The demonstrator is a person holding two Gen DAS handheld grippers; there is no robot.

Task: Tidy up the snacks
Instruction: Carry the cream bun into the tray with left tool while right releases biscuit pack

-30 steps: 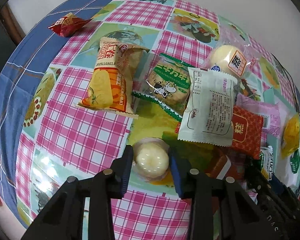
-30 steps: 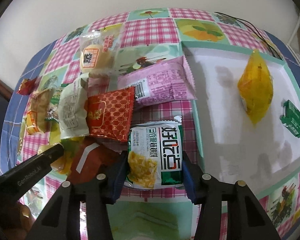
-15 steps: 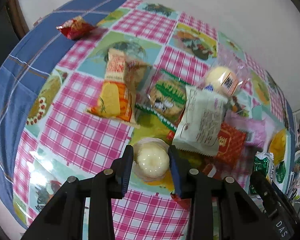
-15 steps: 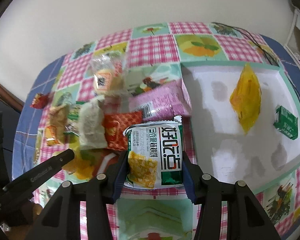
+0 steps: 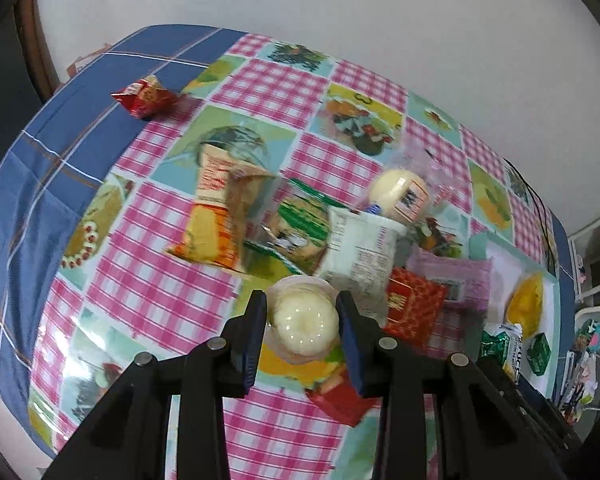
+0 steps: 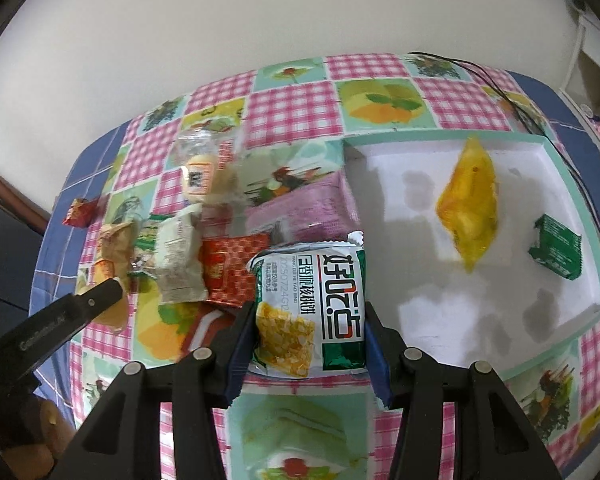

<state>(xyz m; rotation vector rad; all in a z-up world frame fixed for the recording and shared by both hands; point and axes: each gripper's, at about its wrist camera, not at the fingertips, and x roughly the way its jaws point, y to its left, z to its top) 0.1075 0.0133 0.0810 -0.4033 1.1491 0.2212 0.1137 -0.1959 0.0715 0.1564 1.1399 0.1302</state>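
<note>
My left gripper (image 5: 302,330) is shut on a round pale wrapped bun (image 5: 303,324) and holds it above the table. My right gripper (image 6: 308,330) is shut on a green and white cookie packet (image 6: 312,308), lifted beside the white tray (image 6: 380,168). A yellow packet (image 6: 470,208) and a green packet (image 6: 556,248) lie in the tray. A pile of snacks lies left of the tray: a white packet (image 5: 360,248), a red packet (image 5: 412,304), a pink packet (image 5: 452,276), an orange packet (image 5: 216,220) and a clear-wrapped bun (image 5: 400,196).
A small red packet (image 5: 146,96) lies alone at the far left on the blue cloth edge. The table has a pink checked cover (image 5: 140,264). A black cable (image 6: 500,88) runs behind the tray. The wall stands close behind the table.
Both grippers have risen with their snacks; the table looks farther away. The left one lifted the bun off the cover, the right one lifted the cookie packet.
</note>
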